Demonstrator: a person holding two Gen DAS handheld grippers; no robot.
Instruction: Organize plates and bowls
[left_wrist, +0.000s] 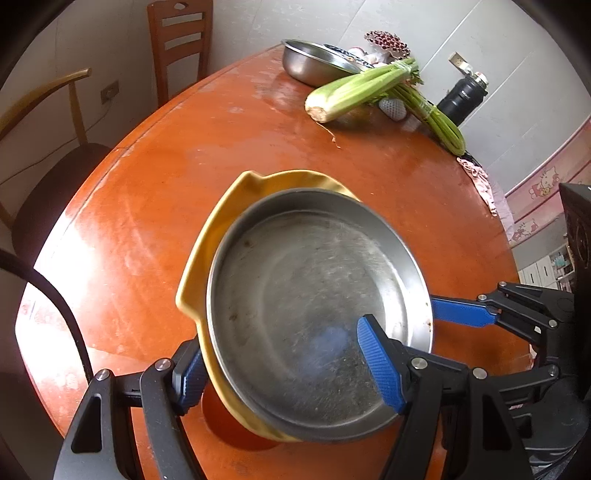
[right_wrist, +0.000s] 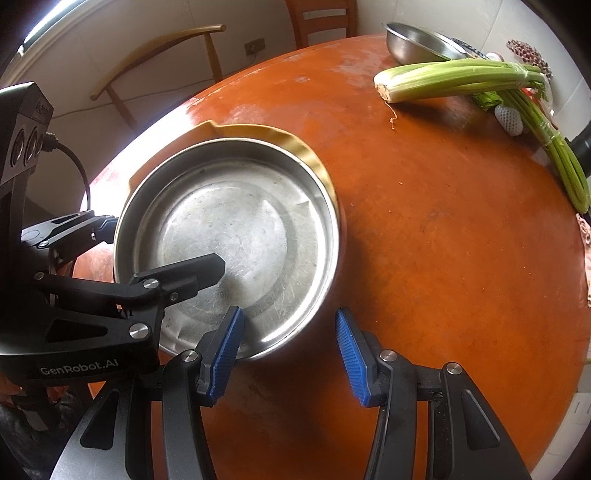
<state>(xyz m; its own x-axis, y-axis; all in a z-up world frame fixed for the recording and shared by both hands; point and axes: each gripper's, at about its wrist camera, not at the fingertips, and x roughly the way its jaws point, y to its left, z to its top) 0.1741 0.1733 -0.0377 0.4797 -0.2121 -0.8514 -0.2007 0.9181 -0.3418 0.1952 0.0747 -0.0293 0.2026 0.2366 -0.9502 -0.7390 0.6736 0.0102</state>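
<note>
Resting inside a yellow dish (left_wrist: 207, 258) on the orange table (left_wrist: 184, 166), the steel plate (left_wrist: 314, 295) and dish are clamped together by the left gripper (left_wrist: 284, 373), while the right gripper (right_wrist: 288, 354) is held parted and empty beside the plate's rim.

From the left gripper (left_wrist: 284, 365) we look steeply down, close over the pan (left_wrist: 317, 306). From the right gripper (right_wrist: 288, 354) we look steeper, beside it. Both share pan, table (left_wrist: 177, 177), celery (left_wrist: 354, 88).
</note>
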